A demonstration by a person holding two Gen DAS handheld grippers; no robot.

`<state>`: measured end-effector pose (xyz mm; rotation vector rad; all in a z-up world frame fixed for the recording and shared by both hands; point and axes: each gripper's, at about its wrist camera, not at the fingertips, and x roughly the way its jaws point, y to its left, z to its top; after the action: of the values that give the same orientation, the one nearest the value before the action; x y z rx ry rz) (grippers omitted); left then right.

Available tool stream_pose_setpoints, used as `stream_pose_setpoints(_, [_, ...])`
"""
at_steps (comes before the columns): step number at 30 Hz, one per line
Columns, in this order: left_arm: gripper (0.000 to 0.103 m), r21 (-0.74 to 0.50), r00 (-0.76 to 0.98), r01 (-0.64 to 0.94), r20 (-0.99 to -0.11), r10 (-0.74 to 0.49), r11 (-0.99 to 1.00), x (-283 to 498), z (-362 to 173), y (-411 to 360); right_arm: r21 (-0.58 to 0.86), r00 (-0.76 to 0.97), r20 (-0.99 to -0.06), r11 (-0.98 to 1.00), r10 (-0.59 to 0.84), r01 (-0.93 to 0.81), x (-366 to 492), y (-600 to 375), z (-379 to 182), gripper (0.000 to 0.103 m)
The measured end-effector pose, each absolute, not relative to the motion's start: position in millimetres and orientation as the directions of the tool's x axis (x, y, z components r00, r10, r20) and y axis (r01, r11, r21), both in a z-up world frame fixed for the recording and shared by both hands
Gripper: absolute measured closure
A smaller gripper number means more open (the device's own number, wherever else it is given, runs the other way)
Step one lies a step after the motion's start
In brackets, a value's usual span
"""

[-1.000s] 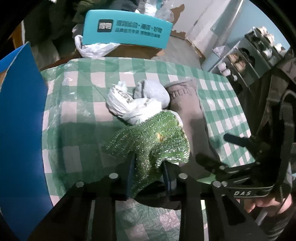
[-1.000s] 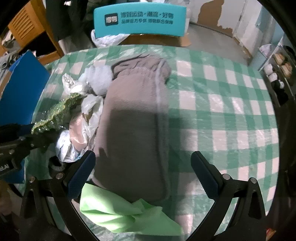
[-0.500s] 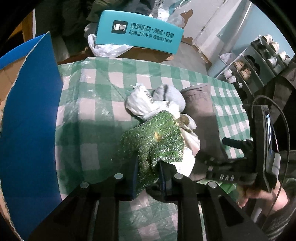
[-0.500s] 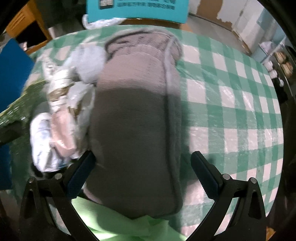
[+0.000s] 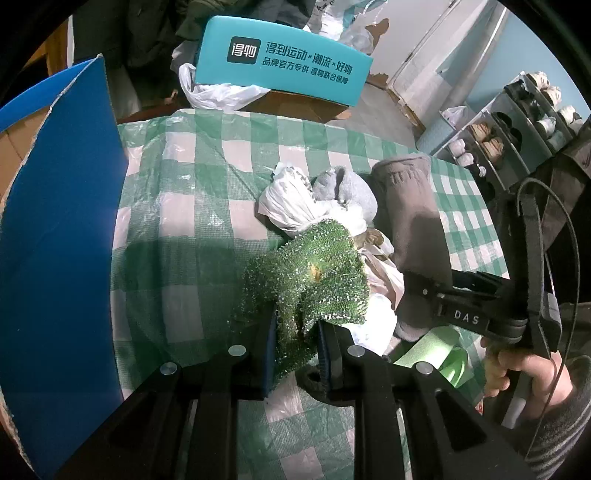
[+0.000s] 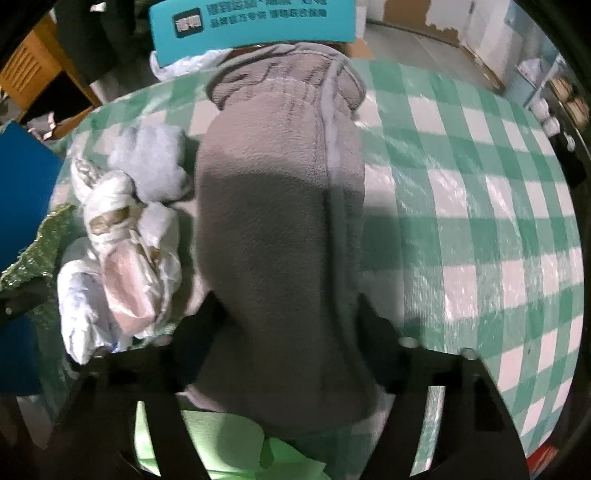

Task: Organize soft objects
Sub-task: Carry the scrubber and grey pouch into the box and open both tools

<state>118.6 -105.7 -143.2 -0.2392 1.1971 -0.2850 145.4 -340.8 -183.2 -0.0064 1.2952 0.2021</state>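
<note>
- Left wrist view: the left gripper (image 5: pixel 295 343) has its jaws closed on a sparkly green tinsel cloth (image 5: pixel 310 280), which rises from between the jaws and droops over the pile ahead.
- Beyond the cloth lie a knotted white plastic bag (image 5: pixel 291 206) and a pale grey soft bundle (image 5: pixel 351 188), touching one another on the table covered in green-and-white checked plastic cloth (image 5: pixel 192 206).
- To the right of these a long grey-brown fleece garment (image 5: pixel 410 218) lies lengthwise on the table; the right gripper (image 5: pixel 417 291), held in a bare hand (image 5: pixel 524 373), reaches in at its near end.
- A light green soft sheet (image 5: pixel 432 350) shows under that gripper.
- A blue cardboard flap (image 5: pixel 59 229) stands along the left side, and a teal printed box (image 5: pixel 280 62) sits past the table's far edge.
- Right wrist view: the right gripper (image 6: pixel 284 325) has its jaws pressed against both sides of the grey-brown fleece garment (image 6: pixel 277 206), gripping its near end; the garment stretches away toward the teal printed box (image 6: pixel 251 22).
- Left of the garment sit the white plastic bag (image 6: pixel 118 236) and the pale grey bundle (image 6: pixel 151 162), just beside it.
- The green tinsel cloth (image 6: pixel 33 251) shows at the left edge.
- The light green sheet (image 6: pixel 225 439) lies beneath the gripper, near the bottom of the view.
</note>
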Motion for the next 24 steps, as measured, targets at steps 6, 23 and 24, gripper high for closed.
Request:
stream_pose_setpoints(6, [0.086, -0.331, 0.353, 0.097, -0.87, -0.343, 0.939, 116.4, -138.2, -103.0, 0.071, 0.305, -0.944, 0.981, 0.124, -0.18, 141.2, -332.9, -169.2, 0.075])
stream_pose_setpoints(23, [0.086, -0.344, 0.428, 0.081, -0.836, -0.345, 0.935, 103.4, -107.2, -85.5, 0.009, 0.459, -0.881, 0.974, 0.114, -0.225, 138.8, -307.7, -97.2, 0.077])
stream_pose_setpoints(24, [0.086, -0.344, 0.432, 0.081, -0.834, -0.344, 0.936, 102.9, -104.7, -84.7, 0.012, 0.459, -0.881, 0.973, 0.118, -0.229, 136.0, -308.1, -93.7, 0.077])
